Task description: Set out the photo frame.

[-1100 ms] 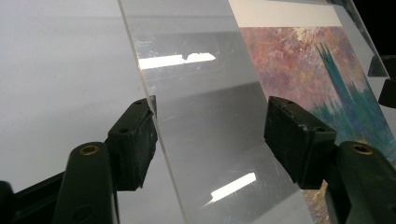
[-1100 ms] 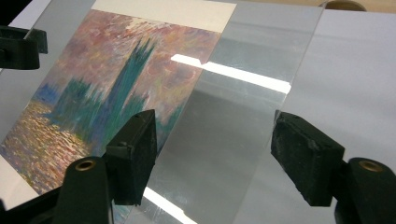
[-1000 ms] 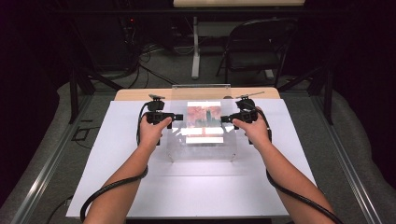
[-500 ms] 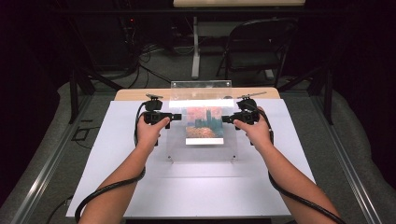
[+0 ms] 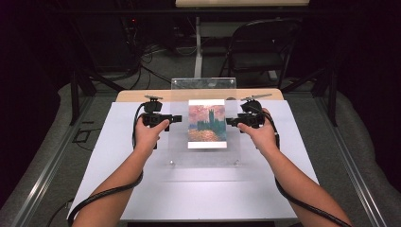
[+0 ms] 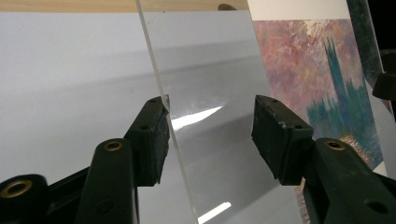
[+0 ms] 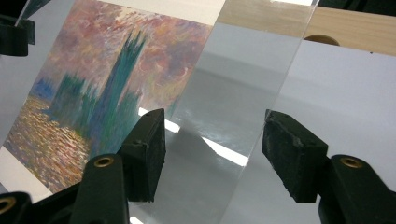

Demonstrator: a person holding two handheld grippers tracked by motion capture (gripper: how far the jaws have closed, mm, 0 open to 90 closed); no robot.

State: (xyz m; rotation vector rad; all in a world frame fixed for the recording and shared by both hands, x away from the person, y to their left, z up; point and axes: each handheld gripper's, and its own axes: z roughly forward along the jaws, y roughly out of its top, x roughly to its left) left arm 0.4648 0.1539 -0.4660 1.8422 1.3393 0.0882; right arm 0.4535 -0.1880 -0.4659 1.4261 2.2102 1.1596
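A dark room with a folding chair (image 5: 262,47) lies beyond our white table (image 5: 198,194). Our left gripper (image 5: 176,118) has just been narrowing, one pad touching the clear acrylic sheet's (image 5: 179,142) edge, the other apart. The sheet, tilted above the table, carries a painted print (image 5: 206,124). Our right gripper (image 5: 231,121), also narrowing, straddles the opposite edge, pads spread.

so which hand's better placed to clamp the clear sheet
Left, narrowly. Both grippers' jaws have just been closing with the clear sheet between them. One pad of the left gripper already meets the sheet's edge; the right gripper pads look slightly clear of it.
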